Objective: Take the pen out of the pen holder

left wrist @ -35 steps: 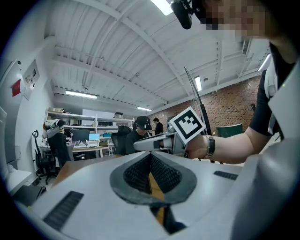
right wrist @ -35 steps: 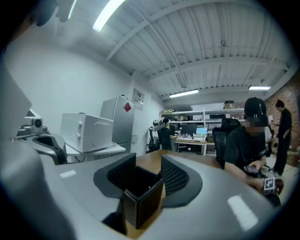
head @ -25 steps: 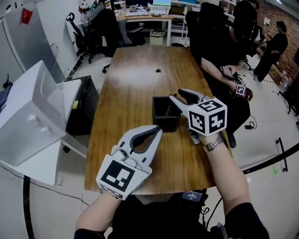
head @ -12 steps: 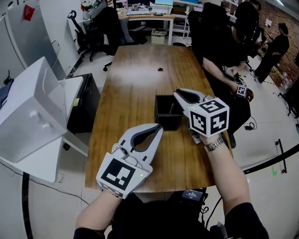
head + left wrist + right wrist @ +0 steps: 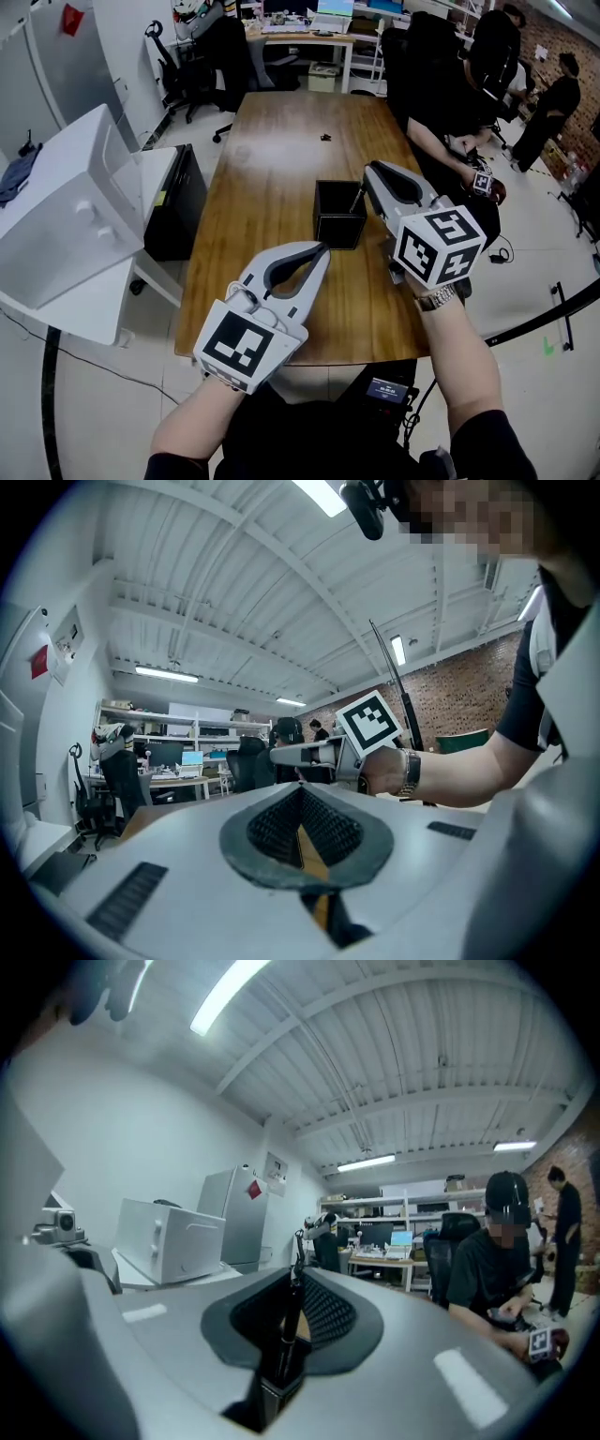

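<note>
From the head, down onto a long wooden surface in a workshop: black pen holder just ahead of the left gripper, right rim under the tips of the right gripper. Along the left gripper: fingers pressed together on nothing, a sliver of wood beyond. Along the right gripper: fingers pinching a dark pen, upright between them, lower end down in the holder beneath the fingertips.
</note>
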A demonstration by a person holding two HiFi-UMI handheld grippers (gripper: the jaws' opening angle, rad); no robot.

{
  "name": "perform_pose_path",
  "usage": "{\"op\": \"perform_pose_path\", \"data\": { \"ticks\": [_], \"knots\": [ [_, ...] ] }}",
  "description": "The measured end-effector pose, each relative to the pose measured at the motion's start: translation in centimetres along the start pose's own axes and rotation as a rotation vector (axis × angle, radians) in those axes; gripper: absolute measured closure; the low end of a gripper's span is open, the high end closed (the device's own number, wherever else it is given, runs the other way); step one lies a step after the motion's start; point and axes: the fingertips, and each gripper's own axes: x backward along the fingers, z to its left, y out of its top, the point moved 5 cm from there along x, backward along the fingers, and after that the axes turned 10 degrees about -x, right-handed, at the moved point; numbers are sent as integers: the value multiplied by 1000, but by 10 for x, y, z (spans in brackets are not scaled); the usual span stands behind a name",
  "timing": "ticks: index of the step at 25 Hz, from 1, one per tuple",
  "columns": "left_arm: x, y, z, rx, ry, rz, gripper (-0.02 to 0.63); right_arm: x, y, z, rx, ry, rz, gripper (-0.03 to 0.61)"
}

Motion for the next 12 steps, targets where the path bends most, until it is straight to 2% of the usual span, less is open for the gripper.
{"op": "perform_pose_path", "data": {
  "ticks": [6,12],
  "knots": [
    [18,5,-28,1,-10,5,623,48,35,19,69,-35,-194,544],
    [43,16,-62,-5,-26,1,621,96,46,50,85,-33,-247,545]
  ]
}}
